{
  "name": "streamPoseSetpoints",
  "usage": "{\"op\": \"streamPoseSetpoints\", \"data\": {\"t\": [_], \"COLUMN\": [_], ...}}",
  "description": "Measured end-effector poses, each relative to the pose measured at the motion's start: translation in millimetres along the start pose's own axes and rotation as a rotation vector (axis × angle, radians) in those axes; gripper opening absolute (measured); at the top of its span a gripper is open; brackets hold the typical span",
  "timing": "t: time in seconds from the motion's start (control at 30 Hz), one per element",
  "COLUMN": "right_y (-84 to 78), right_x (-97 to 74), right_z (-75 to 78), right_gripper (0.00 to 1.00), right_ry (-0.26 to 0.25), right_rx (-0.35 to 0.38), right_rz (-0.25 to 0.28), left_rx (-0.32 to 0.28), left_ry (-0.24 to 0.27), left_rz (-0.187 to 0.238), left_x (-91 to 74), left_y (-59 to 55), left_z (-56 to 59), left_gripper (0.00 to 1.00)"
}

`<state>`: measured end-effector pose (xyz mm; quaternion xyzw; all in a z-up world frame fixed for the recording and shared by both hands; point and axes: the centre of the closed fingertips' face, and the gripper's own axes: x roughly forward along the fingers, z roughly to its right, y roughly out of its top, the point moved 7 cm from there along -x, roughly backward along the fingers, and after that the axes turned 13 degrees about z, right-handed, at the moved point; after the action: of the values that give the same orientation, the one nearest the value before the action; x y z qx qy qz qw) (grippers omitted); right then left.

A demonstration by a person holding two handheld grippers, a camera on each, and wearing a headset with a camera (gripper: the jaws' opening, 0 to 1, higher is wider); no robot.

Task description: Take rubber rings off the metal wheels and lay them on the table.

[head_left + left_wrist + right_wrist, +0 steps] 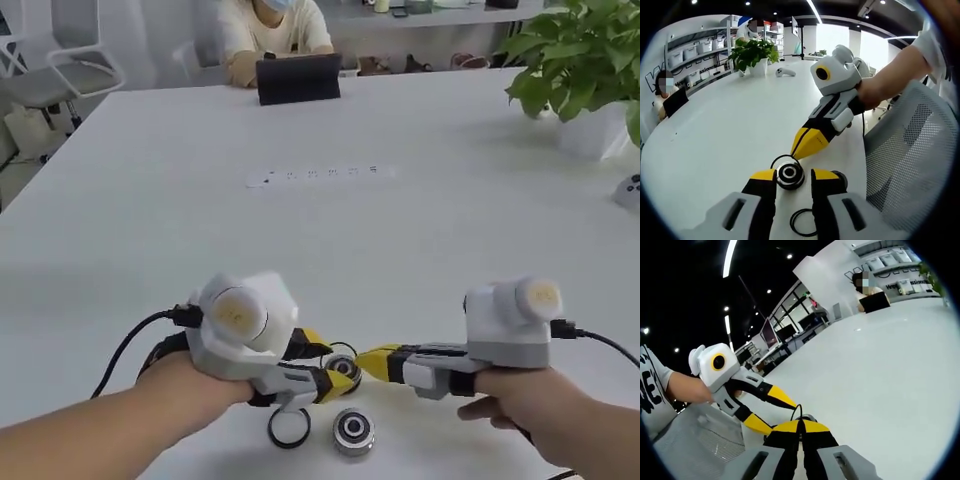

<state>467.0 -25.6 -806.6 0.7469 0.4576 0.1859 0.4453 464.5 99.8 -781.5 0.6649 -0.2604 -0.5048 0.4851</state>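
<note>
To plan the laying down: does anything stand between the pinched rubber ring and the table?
Nothing visible does. The right gripper pinches the rubber ring on the metal wheel that the left gripper holds; a loose ring and second wheel lie nearby on the table.

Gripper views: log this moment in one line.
left gripper: shut on metal wheel | right gripper: shut on rubber ring, partly off | table: loose ring, second wheel
</note>
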Motion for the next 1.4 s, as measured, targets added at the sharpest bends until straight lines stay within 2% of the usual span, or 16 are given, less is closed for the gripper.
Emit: {"op": "streamPoseSetpoints", "data": {"t": [0.53, 0.7, 0.9, 1.4], "right_y": [6.4, 9.7, 10.3, 12.1], "right_x": [-4.6, -6.8, -7.6, -8.0], "right_z": [-4.3, -7.1, -9.2, -15.4], "right_gripper": [0.00, 0.00, 0.00, 0.00], "right_ry": [0.017, 0.025, 0.029, 0.049], "right_rx": [0.009, 0.008, 0.000, -0.001], "right_rz": [0.020, 0.031, 0.028, 0.022], "left_rx": [-0.009, -0.017, -0.024, -0.023], "left_ry": [0.010, 0.014, 0.027, 0.055], "left_rz": [0.046, 0.066, 0.077, 0.098], "left_x": [-21.3, -30.3, -37.6, -59.7], "left_y": [13.1, 17.5, 19.5, 20.8], "left_z": [4.9, 7.3, 9.8, 12.7], "left_gripper": [0.44, 0.47, 0.55, 0.68]}}
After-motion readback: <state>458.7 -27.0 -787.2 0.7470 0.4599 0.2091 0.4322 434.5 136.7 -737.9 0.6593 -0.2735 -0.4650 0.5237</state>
